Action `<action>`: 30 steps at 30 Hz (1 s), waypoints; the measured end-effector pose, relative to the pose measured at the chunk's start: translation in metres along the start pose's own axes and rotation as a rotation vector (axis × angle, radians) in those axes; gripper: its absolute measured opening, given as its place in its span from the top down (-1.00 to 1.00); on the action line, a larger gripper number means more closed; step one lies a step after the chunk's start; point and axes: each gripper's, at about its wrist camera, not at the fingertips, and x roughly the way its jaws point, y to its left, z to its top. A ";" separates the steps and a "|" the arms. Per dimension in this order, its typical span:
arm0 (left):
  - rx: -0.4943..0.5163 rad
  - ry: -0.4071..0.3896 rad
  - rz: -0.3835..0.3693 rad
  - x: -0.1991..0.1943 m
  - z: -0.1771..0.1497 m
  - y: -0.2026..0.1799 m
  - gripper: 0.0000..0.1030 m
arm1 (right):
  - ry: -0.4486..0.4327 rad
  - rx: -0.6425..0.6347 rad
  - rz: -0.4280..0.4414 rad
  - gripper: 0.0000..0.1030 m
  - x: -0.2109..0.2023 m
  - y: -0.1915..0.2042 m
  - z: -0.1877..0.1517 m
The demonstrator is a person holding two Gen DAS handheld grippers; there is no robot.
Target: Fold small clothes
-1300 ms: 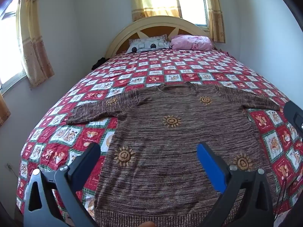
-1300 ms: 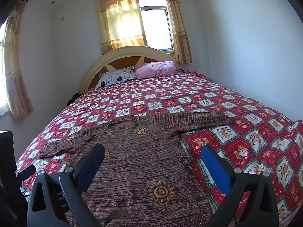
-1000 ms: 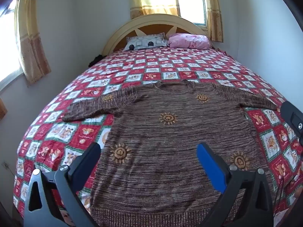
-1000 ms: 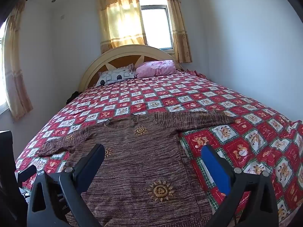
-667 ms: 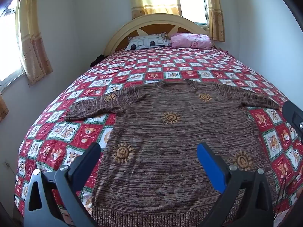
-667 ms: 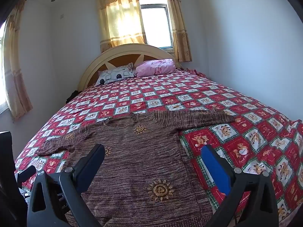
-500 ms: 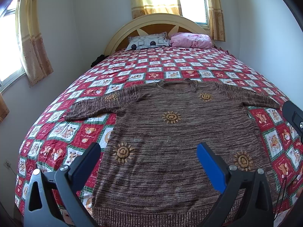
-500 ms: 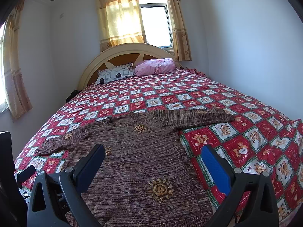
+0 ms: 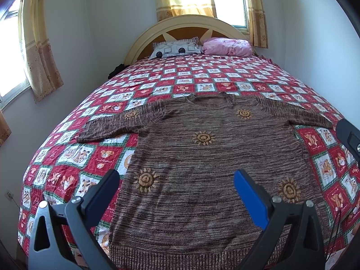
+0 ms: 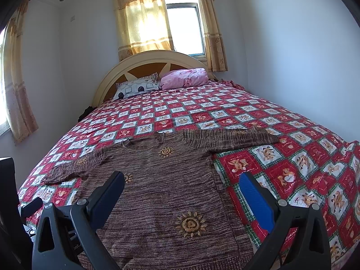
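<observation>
A brown knitted sweater [image 9: 216, 162] with orange sun motifs lies spread flat, front up, on the red-and-white patchwork bedspread [image 9: 202, 78], filling the centre and lower half of the left wrist frame, with both sleeves stretched sideways. The left gripper [image 9: 176, 187] hovers above its hem at the bottom of the frame, jaws wide apart and empty. In the right wrist view the right gripper [image 10: 182, 191] hangs over the sweater's lower right side, jaws likewise spread and holding nothing. A patterned pillow [image 10: 136, 87] and a pink pillow [image 10: 184, 78] sit against the headboard [image 10: 155, 59] in the upper centre.

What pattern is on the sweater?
Brown marl knit with orange sun motifs on the sweater; clearest in the left wrist view.
</observation>
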 end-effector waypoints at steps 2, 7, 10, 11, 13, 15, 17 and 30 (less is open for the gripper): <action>0.001 0.001 0.000 0.000 -0.001 0.000 -1.00 | 0.000 0.000 0.000 -0.98 0.000 0.000 0.000; 0.002 0.001 0.001 0.000 -0.001 -0.002 -1.00 | 0.001 0.000 0.000 -0.98 0.000 0.000 0.001; 0.001 0.002 0.000 0.000 -0.002 -0.001 -1.00 | 0.002 0.001 0.001 -0.98 0.000 0.000 0.001; 0.001 0.001 0.001 0.000 -0.002 -0.002 -1.00 | 0.002 0.001 0.000 -0.98 0.000 0.000 0.001; 0.002 0.002 0.002 0.001 -0.002 -0.003 -1.00 | 0.003 0.000 0.001 -0.98 0.001 0.000 0.001; 0.002 0.004 0.002 0.001 -0.003 -0.004 -1.00 | 0.006 0.000 0.002 -0.98 0.002 0.000 0.000; 0.002 0.004 0.002 0.001 -0.003 -0.004 -1.00 | 0.008 0.001 0.002 -0.98 0.002 0.001 -0.002; 0.000 0.011 0.002 0.003 -0.007 -0.007 -1.00 | 0.010 0.001 0.003 -0.98 0.002 0.000 -0.002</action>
